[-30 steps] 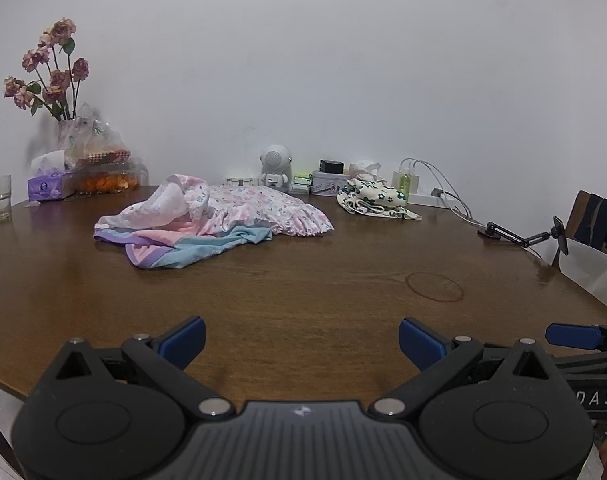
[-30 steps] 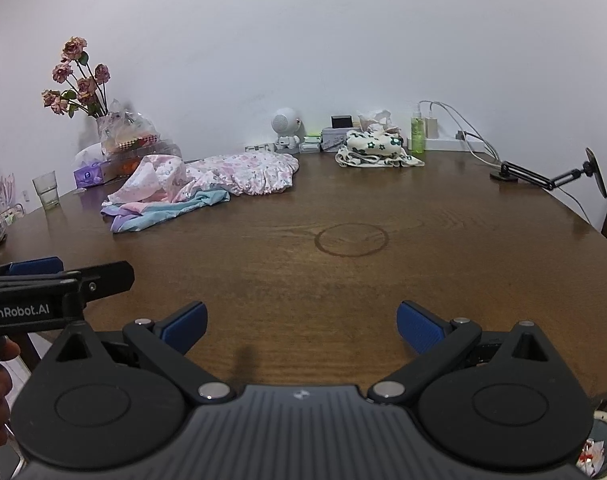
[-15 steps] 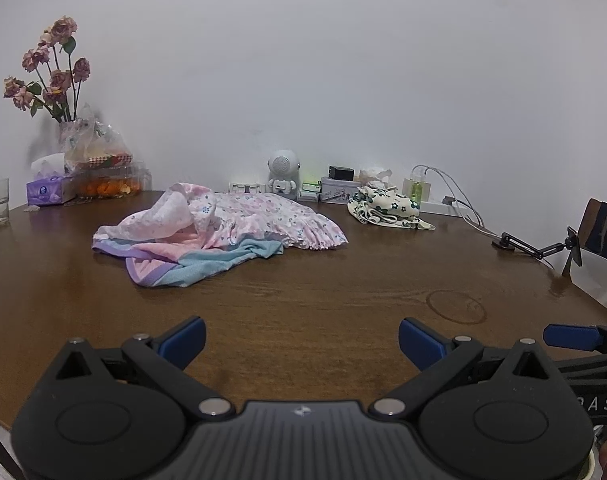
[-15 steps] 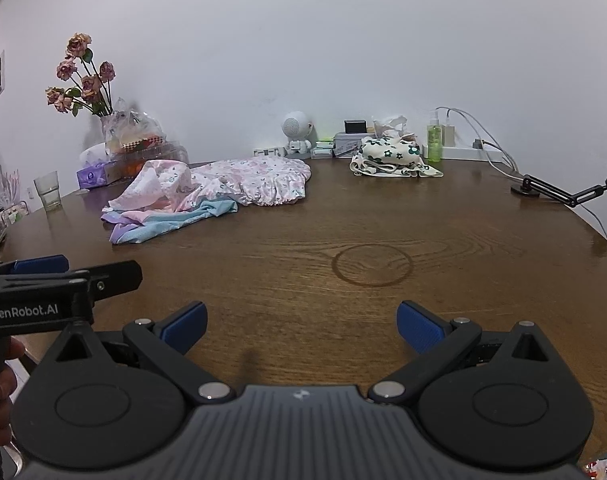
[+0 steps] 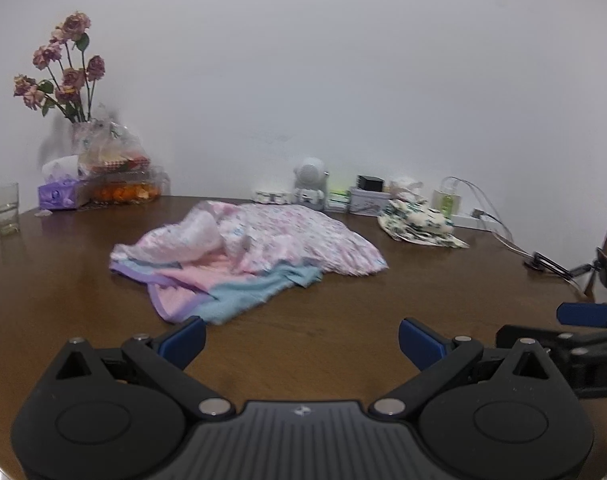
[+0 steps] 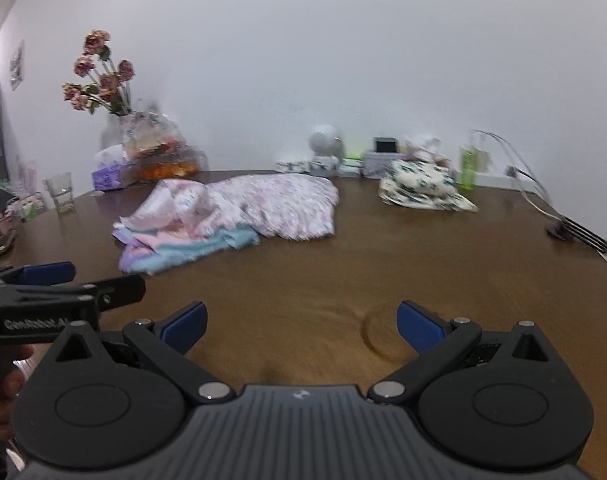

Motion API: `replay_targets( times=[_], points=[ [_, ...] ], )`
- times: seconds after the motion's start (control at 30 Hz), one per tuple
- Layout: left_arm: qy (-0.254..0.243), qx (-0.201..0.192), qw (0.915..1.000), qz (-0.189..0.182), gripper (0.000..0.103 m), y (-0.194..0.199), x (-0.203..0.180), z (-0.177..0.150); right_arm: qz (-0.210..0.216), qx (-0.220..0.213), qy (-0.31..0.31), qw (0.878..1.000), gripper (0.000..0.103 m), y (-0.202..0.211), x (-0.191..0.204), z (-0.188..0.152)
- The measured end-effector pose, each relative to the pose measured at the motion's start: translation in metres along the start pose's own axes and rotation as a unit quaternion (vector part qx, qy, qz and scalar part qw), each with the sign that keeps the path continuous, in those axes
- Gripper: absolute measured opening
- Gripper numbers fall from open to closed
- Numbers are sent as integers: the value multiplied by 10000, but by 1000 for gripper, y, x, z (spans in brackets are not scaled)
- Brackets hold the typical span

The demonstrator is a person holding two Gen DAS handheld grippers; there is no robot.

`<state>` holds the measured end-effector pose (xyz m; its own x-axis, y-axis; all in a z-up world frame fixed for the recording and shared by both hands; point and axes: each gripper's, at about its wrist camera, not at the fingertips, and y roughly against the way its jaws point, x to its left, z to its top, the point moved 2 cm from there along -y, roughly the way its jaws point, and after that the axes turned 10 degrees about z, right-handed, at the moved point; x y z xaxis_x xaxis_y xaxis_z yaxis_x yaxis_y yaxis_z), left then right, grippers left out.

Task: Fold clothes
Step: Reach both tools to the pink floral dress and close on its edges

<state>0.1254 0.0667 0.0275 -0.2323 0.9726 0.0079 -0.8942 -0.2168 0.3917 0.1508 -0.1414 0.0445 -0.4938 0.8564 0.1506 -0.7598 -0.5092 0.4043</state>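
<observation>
A crumpled heap of clothes lies on the brown wooden table: a pink floral garment on top, pink, lilac and light blue cloth beneath. It also shows in the right wrist view. My left gripper is open and empty, just short of the heap's near edge. My right gripper is open and empty above bare table, right of the heap. The left gripper's side shows in the right wrist view.
A folded cream floral cloth lies at the back right. Along the wall stand a flower vase, tissue box, glass, white robot toy, boxes, green bottle and cables. A phone stand sits right.
Both grippers have moved forward over the table toward the heap of clothes, which looms larger and nearer. Both stay open.
</observation>
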Motion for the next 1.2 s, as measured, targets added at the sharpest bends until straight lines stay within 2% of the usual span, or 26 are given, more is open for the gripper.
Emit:
replay_targets(
  times=[0.13, 0.23, 0.37, 0.6, 0.73, 0.8, 0.83, 0.9, 0.93, 0.97, 1.0, 1.03, 1.07, 1.1, 1.13, 1.17, 1.2],
  points=[
    [-11, 61, 9999, 91, 103, -21, 15, 22, 165, 165, 184, 9996, 103, -25, 4, 26],
    [-152, 81, 9996, 217, 103, -41, 25, 39, 158, 291, 548, 9979, 103, -48, 8, 44],
    [-511, 104, 9977, 426, 103, -76, 34, 60, -30, 509, 1226, 9911, 103, -89, 12, 65],
    [-911, 330, 9918, 838, 103, -150, 49, 73, -406, 1343, 1768, 9742, 102, -192, -16, 82],
    [-1067, 445, 9903, 765, 101, -182, 49, 74, -364, 1520, 1174, 9807, 100, -237, -47, 90],
    [-1090, 515, 9902, 707, 100, -196, 48, 75, -265, 1560, 731, 9847, 91, -255, -62, 94],
    [-1109, 543, 9901, 670, 96, -200, 48, 75, -187, 1601, 532, 9855, 88, -263, -68, 95],
    [-1171, 573, 9894, 633, 93, -209, 46, 76, -13, 1712, 198, 9850, 75, -278, -77, 93],
    [-1214, 580, 9888, 644, 92, -213, 46, 76, 40, 1756, 93, 9844, 72, -283, -79, 93],
    [-1217, 589, 9888, 627, 86, -216, 47, 76, 70, 1789, 32, 9838, 64, -288, -81, 92],
    [-1211, 598, 9890, 603, 82, -218, 47, 76, 92, 1819, -13, 9833, 52, -292, -81, 91],
    [-1205, 607, 9892, 579, 72, -221, 48, 76, 129, 1824, -54, 9831, 46, -295, -82, 90],
    [-1210, 653, 9895, 442, 53, -224, 48, 76, 168, 1806, -81, 9834, 40, -295, -81, 89],
    [-1217, 707, 9896, 282, 26, -226, 48, 76, 226, 1788, -128, 9835, 32, -295, -82, 90],
    [-1224, 761, 9895, 121, 15, -228, 49, 76, 293, 1773, -183, 9835, 27, -295, -82, 90],
    [-1139, 824, 9901, -21, 6, -230, 49, 76, 359, 1758, -239, 9835, 17, -295, -83, 91],
    [-1033, 888, 9905, -159, 5, -231, 50, 76, 382, 1710, -288, 9841, 10, -293, -84, 93]
  ],
)
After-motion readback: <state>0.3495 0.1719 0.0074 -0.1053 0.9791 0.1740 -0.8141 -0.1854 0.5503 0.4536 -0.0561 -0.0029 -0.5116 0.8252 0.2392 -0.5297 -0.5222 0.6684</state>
